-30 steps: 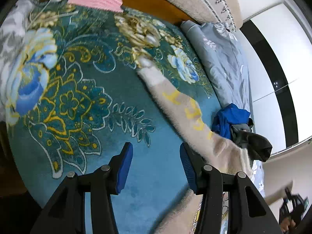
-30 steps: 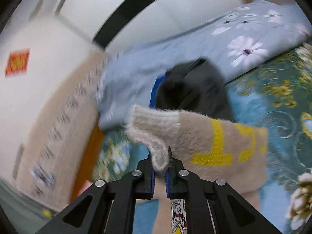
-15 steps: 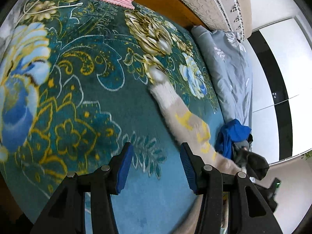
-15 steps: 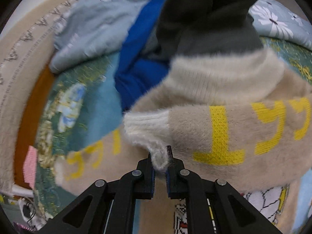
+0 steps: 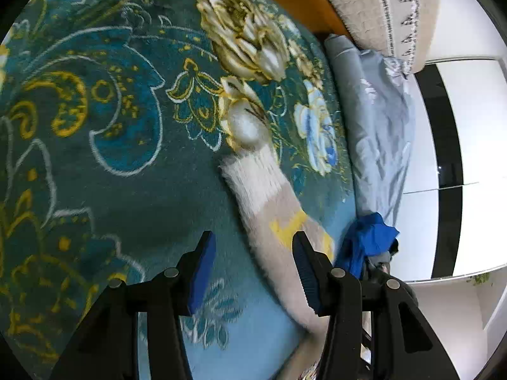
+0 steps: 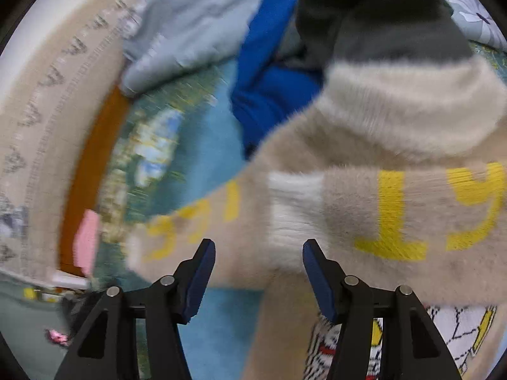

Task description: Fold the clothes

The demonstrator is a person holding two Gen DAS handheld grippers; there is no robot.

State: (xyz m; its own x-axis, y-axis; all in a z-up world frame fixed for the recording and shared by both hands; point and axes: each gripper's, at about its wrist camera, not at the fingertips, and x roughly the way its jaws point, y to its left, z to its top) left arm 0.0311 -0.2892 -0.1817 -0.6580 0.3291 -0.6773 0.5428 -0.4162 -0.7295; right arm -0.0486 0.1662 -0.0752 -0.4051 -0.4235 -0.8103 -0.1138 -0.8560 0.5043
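A fuzzy beige sweater with yellow letters lies on a teal flowered blanket (image 5: 95,174). In the left wrist view one sleeve (image 5: 275,221) with a white cuff stretches away across the blanket. My left gripper (image 5: 253,262) stands open just above it, its right finger over the sleeve's edge. In the right wrist view the other sleeve (image 6: 396,218) lies folded across the sweater body, white cuff (image 6: 294,205) just ahead of my right gripper (image 6: 258,272), which is open with nothing between its fingers. The first sleeve (image 6: 190,224) shows at the left.
A blue garment (image 6: 269,72) and a dark grey one (image 6: 380,15) are piled beyond the sweater, next to a pale blue flowered quilt (image 5: 377,133). A beige headboard (image 5: 380,3) and orange bed frame (image 6: 92,171) border the blanket. A pink cloth (image 6: 85,240) lies near the frame.
My right gripper has opened and let go of the sleeve cuff, which now lies on the sweater body. My left gripper has moved closer to the other sleeve, still open.
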